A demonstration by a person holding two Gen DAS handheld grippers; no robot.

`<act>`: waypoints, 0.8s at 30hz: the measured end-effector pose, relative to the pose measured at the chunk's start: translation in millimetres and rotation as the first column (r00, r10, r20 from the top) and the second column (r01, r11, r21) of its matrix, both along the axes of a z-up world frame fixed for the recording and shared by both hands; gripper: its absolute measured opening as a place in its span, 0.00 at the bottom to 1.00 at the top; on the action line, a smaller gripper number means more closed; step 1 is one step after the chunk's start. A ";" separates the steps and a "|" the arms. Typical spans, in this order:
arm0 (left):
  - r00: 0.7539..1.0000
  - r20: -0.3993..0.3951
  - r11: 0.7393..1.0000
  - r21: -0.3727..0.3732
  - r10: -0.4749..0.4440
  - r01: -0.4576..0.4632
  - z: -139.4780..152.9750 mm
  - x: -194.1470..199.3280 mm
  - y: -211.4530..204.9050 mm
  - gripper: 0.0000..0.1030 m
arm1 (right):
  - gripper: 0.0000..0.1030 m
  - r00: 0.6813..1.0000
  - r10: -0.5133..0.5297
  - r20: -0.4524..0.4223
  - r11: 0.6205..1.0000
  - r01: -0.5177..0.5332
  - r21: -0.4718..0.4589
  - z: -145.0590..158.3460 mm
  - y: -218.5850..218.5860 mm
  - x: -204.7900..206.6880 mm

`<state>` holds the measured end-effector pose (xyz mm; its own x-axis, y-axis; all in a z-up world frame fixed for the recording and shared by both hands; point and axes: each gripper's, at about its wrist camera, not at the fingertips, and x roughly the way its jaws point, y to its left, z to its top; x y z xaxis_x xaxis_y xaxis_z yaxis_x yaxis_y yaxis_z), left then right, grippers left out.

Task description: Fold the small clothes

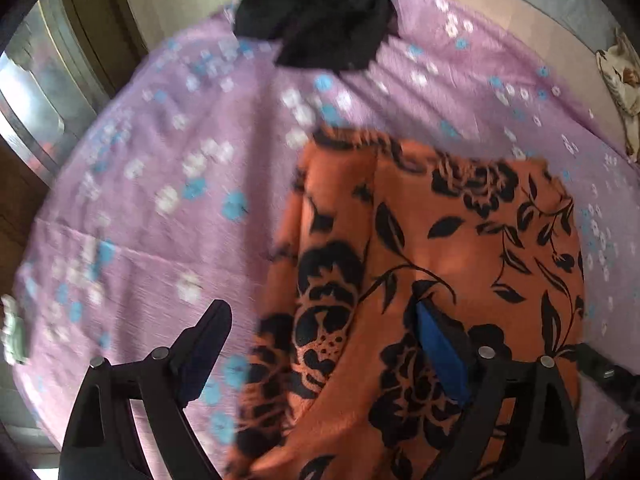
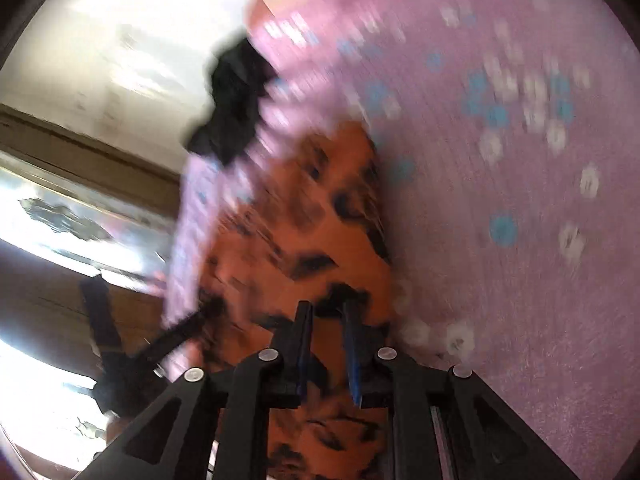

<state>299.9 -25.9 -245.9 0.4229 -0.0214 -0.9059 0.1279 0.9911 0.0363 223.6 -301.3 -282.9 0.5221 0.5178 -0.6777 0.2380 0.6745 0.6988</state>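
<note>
An orange garment with a black flower print lies partly folded on the purple flowered bedspread. My left gripper is open and low over the garment's near left part. Its right finger with the blue pad rests on the cloth, and its left finger is over the bedspread. In the right wrist view, my right gripper has its jaws nearly together, with the orange garment running between the pads. The left gripper shows at the garment's left edge. Both views are blurred.
A crumpled black garment lies at the far edge of the bedspread. A wooden frame and bright glass stand beyond the bed's left side. A patterned cushion lies at the far right.
</note>
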 end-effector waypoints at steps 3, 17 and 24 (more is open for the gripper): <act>1.000 -0.007 1.000 0.014 0.011 -0.011 5.2 -1.7 -1.1 0.91 | 0.18 1.000 -0.005 -0.003 0.999 0.005 0.046 -0.8 -6.3 -2.5; 0.989 0.145 0.998 -0.062 0.019 -0.010 89.0 -66.7 27.2 0.91 | 0.79 0.984 -0.102 0.146 0.993 0.091 0.079 45.8 -58.1 -55.5; 0.965 0.262 0.999 -0.025 -0.023 0.031 118.4 -92.7 27.2 0.91 | 0.79 0.980 -0.139 0.140 0.982 0.118 0.145 44.1 -77.5 -59.6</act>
